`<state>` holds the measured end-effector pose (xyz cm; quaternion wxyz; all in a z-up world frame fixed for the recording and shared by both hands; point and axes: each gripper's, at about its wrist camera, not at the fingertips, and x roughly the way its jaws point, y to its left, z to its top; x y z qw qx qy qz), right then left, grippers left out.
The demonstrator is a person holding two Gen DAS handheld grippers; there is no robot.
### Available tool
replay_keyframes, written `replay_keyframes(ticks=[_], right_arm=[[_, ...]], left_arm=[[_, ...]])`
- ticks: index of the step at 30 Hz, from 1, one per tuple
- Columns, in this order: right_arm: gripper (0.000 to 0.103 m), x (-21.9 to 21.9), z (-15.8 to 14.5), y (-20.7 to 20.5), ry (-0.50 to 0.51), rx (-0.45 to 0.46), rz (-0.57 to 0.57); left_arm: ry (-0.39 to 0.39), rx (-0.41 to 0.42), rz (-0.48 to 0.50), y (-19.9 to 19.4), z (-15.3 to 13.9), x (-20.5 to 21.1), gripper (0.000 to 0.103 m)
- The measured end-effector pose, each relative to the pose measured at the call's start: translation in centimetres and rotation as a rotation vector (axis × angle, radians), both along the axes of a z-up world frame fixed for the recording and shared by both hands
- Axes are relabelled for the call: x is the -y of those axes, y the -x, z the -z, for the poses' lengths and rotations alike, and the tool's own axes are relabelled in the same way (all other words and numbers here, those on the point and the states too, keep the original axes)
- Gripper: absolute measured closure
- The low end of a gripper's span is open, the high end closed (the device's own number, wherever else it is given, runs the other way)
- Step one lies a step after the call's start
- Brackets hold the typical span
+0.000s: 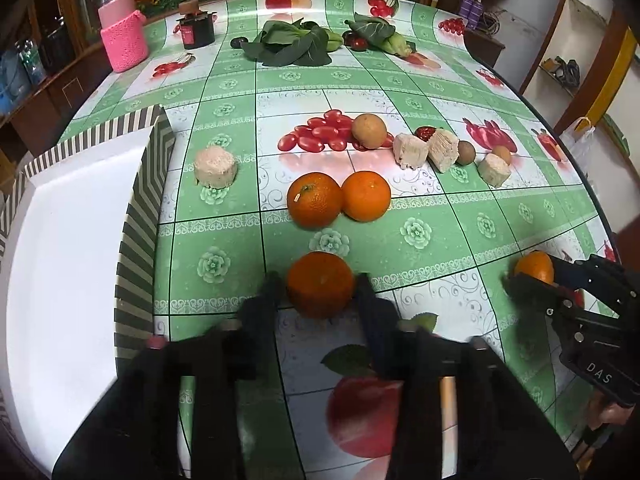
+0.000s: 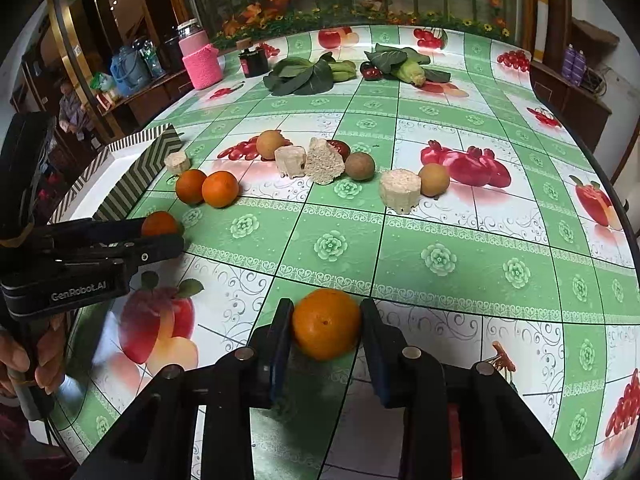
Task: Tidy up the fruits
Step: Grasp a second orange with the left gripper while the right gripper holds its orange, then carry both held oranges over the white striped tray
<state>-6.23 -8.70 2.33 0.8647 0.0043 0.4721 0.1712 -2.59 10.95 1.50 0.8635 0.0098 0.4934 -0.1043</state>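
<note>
My left gripper has its fingers on both sides of an orange on the table; it also shows in the right wrist view. My right gripper has its fingers against both sides of another orange, seen in the left wrist view. Two more oranges lie side by side further off. Small brown round fruits sit among pale spongy chunks. A white box with striped sides stands at the left.
A pale chunk lies by the box corner. Leafy greens, corn and dark fruits lie at the far side. A pink-sleeved jar and a dark jar stand far left. The round table edge curves at the right.
</note>
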Motion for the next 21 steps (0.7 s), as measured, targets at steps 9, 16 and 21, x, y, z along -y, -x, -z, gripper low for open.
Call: replay_keyframes(ticks=[9, 16, 21], right_arm=[[0.071, -0.6, -0.3, 0.4, -0.019, 0.002, -0.009], [0.071, -2.2, -1.1, 0.5, -0.031, 0.016, -0.033], [0.071, -3.8, -2.0, 0.5, -0.044, 0.028, -0.064]], left_arm=[[0.043, -0.007, 0.004, 1.0, -0.5, -0.4, 0.072], [0.021, 0.029, -0.006, 2.1, -2.0, -0.9, 0.072], [-0.007, 0.046, -0.023, 2.6, -2.9, -2.1, 0.072]])
